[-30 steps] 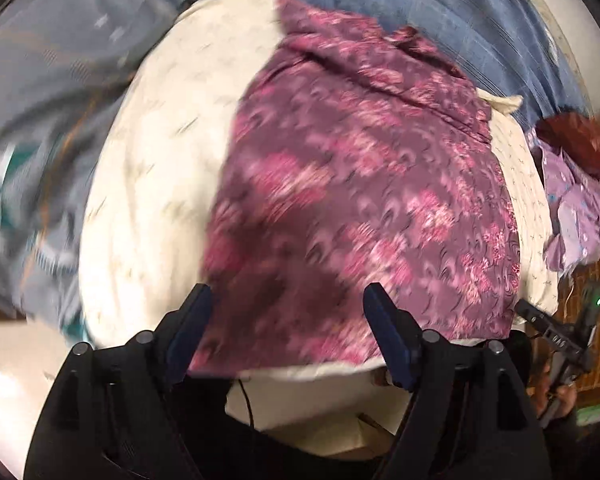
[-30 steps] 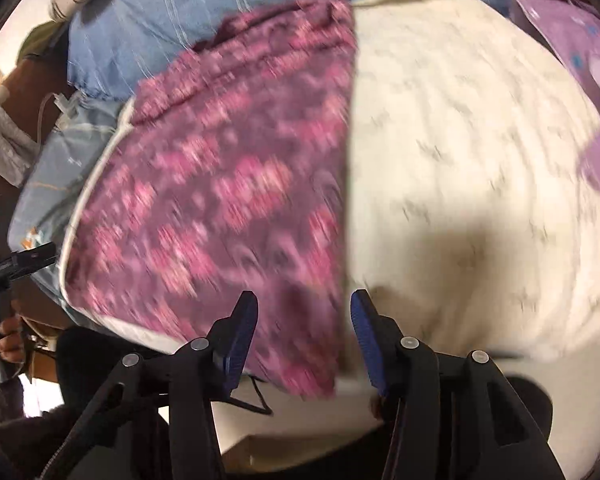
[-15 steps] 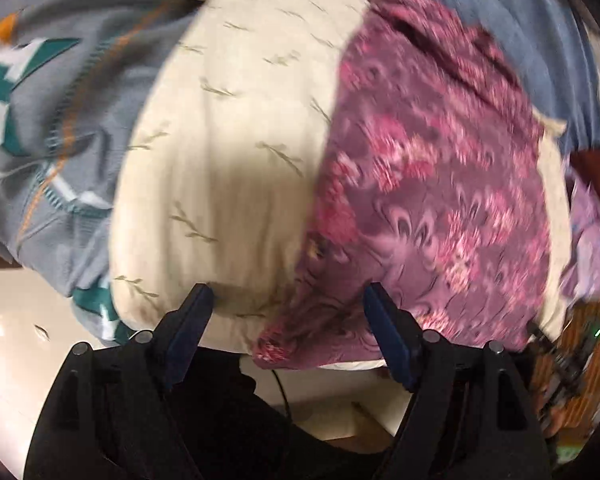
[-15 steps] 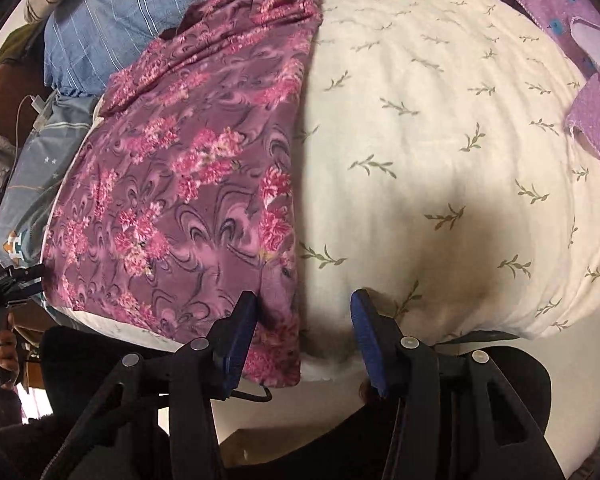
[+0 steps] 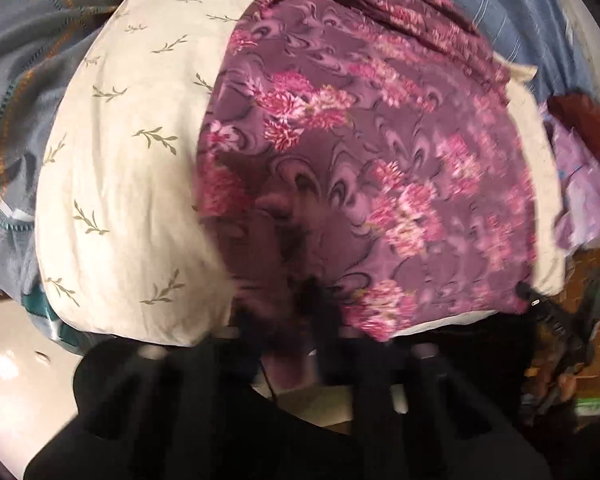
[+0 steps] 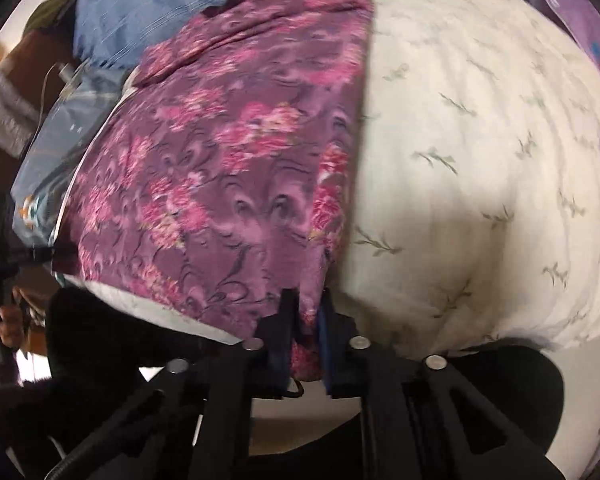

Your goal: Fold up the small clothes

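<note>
A: Where is the purple floral garment (image 6: 236, 184)?

B: Spread on the cream leaf-print pillow (image 6: 480, 184), its near corners at about six o'clock in both wrist views. The right gripper (image 6: 308, 320) is clamped on one near corner. The left gripper (image 5: 288, 320) is blurred, seemingly closed on the other, though that is uncertain.

A: The risk?

B: Likely thin cloth slipping free when lifted, or the pillow cover caught underneath and dragged along
</note>
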The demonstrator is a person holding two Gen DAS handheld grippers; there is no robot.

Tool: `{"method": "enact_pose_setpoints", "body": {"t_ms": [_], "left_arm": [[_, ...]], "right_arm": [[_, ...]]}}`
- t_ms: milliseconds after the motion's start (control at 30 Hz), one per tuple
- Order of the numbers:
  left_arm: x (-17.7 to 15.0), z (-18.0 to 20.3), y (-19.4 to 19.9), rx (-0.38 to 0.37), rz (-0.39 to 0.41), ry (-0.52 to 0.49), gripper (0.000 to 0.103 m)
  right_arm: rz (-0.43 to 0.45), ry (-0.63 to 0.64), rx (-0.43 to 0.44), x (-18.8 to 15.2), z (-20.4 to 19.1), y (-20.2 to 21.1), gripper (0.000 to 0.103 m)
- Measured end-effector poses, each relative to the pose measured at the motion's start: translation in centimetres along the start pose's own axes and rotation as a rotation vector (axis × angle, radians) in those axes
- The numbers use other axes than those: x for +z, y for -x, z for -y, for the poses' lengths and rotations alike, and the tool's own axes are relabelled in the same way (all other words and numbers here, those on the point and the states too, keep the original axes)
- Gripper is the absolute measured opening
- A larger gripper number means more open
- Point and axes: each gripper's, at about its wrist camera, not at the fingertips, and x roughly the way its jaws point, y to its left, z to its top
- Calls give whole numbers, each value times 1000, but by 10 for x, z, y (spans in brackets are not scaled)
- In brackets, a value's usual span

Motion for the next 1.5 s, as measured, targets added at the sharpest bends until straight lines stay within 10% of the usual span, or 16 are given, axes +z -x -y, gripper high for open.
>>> {"method": "enact_pose_setpoints", "body": {"t_ms": [567,1500], "left_arm": [[73,36,85,-190,251,63,3],[317,54,-7,-55,249,221,3]], "right_arm": [[234,-180,392,61,32,73,7],[271,-437,405,303,94,-71,7]]}}
